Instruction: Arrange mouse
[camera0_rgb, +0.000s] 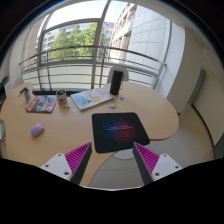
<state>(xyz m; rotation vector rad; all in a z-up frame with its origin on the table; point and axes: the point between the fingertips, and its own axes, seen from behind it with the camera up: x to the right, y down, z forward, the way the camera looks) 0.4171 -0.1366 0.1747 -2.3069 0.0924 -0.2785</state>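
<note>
A small pale pink mouse (38, 129) lies on the wooden table (70, 125), left of a dark mouse pad (118, 130) with a red and blue pattern. My gripper (112, 158) hovers above the near table edge, open and empty. Its pink-padded fingertips (78, 158) sit just short of the pad's near edge. The mouse is ahead and well to the left of the fingers.
Books and papers (90, 98) lie at the far middle of the table, more items (40, 103) and a small can (62, 99) at the far left. A dark speaker-like box (115, 82) stands at the back. A railing and large windows lie beyond.
</note>
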